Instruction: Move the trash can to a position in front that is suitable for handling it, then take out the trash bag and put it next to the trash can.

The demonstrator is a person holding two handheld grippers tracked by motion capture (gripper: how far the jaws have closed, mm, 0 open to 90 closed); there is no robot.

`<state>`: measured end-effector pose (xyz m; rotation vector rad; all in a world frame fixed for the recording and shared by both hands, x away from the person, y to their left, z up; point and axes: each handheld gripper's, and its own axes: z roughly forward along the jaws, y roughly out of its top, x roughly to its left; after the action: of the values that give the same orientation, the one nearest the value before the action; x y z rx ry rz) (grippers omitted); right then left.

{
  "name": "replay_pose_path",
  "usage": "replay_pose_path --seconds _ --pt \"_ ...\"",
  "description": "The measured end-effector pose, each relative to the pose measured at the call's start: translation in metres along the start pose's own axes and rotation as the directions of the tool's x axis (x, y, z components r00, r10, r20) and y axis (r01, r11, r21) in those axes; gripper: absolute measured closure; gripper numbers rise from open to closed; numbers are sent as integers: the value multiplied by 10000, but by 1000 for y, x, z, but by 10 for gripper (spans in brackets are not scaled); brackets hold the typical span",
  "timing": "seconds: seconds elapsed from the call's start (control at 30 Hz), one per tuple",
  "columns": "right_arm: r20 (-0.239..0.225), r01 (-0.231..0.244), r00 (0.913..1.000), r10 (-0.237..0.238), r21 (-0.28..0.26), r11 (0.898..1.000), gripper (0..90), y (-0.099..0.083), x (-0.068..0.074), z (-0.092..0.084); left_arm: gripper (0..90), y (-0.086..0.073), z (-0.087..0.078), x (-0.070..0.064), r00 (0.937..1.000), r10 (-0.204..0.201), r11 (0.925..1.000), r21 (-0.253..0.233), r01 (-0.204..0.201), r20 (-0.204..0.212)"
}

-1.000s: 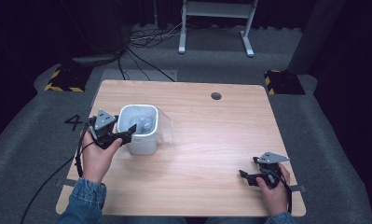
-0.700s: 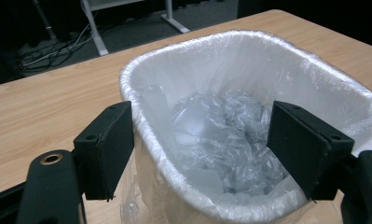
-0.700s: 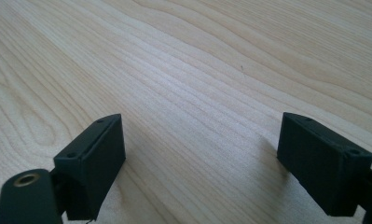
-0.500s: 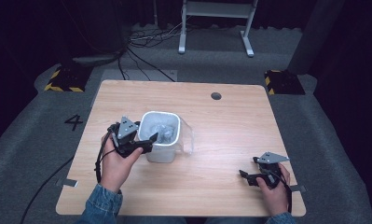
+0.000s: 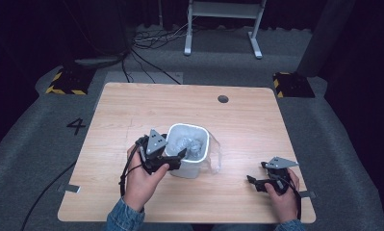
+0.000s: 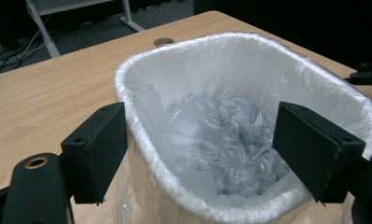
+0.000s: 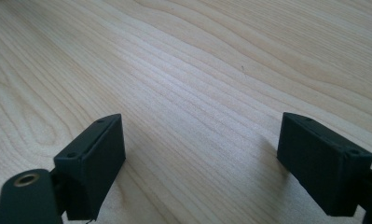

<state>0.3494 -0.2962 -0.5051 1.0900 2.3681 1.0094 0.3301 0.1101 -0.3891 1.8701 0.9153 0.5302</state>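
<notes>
A small white bin (image 5: 188, 156), lined with a clear plastic bag (image 6: 230, 140), stands near the middle of the wooden worktop (image 5: 132, 110). The left hand-held gripper (image 5: 176, 159) has just been opening; its jaws straddle the bin's near rim without seeming to press it. The bin looks newly repositioned and let go; backing away cleanly comes next. The right hand-held gripper (image 5: 253, 182) rests wide open and empty. A "4" (image 5: 76, 126) marks the floor.

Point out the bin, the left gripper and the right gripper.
bin (image 5: 205, 137): high view, on its white rim at the right side.
left gripper (image 5: 180, 155): high view, midway between its fingertips at the bin's rim.
right gripper (image 5: 251, 181): high view, midway between its fingertips above the table.
</notes>
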Motion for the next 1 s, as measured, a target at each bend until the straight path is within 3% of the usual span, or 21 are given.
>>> replay_pose_path --seconds 0.1,0.3,0.47,0.57,0.67,0.83,0.93,1.0 --pt "0 -2 10000 2 0 10000 150 0 0 0 173 1 1 -12 9993 175 9998 -15 -175 344" --pt "-1 1 10000 -1 2 10000 150 0 0 0 169 1 1 -32 9967 113 9999 -46 -109 809" --pt "7 -3 10000 3 0 10000 150 0 0 0 208 -2 -8 -41 9862 101 9999 -118 -83 1652" --pt "24 -19 10000 19 -1 10000 151 0 1 0 222 -2 -13 -42 9828 282 9996 -143 -261 1825" --pt "21 -25 10000 25 0 10000 151 0 1 0 219 -1 -19 -40 9844 450 9989 -182 -425 1702" --pt "1 69 10000 -69 -18 10000 152 0 1 -1 186 -5 -32 -36 9895 931 9955 75 -945 1107" --pt "73 -122 9999 122 18 9999 153 -3 1 -3 175 -7 -40 -36 9898 1175 9929 108 -1188 806" --pt "218 -326 9992 324 96 9994 163 -2 3 -5 169 -9 -45 -37 9875 1347 9907 94 -1359 817"
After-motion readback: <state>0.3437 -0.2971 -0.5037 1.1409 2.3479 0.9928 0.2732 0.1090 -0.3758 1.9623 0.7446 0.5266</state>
